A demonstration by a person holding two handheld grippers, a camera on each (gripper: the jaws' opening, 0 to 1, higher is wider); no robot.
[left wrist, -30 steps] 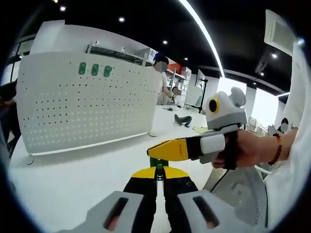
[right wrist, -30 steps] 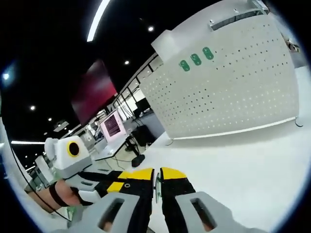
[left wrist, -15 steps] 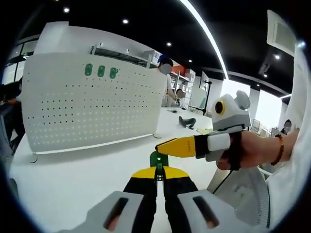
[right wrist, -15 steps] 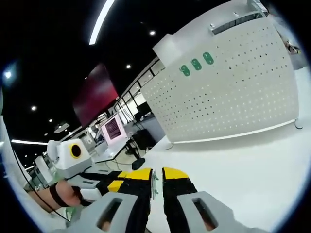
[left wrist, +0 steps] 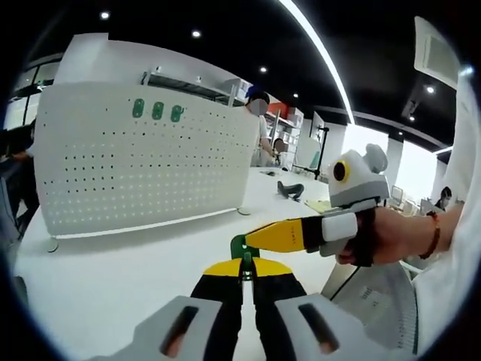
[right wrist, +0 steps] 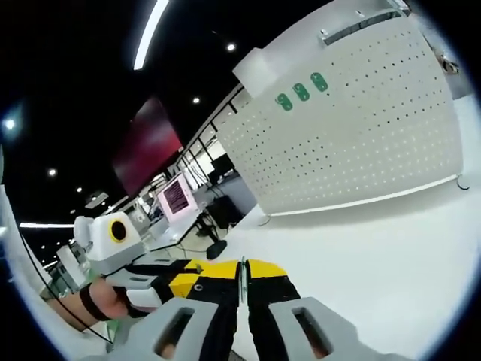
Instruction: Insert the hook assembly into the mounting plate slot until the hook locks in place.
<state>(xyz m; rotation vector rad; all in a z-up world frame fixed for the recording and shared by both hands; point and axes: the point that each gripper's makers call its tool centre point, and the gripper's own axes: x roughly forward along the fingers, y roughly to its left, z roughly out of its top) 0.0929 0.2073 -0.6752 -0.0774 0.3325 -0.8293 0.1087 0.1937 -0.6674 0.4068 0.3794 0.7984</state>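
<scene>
Hook assembly (left wrist: 242, 249), a small green piece with a thin metal part, sat pinched between the yellow-tipped jaws of the left gripper (left wrist: 245, 268), held above the white table (left wrist: 113, 278) near its near edge. In the right gripper view the same piece showed as a thin metal edge (right wrist: 242, 277) standing between the pressed-together jaws of the right gripper (right wrist: 242, 272); whether those jaws actually clamped it I could not tell. The right gripper (left wrist: 289, 234) reached in from the right in the left gripper view, its yellow tip just beside the green piece, carried by a hand (left wrist: 391, 237) with a bracelet at the wrist. Farther off, the white perforated mounting plate (left wrist: 143, 162) stood upright on the table, well apart from the hook, with three green tabs (left wrist: 157, 111) near its top edge. A person (left wrist: 259, 128) stood behind the plate's right end.
</scene>
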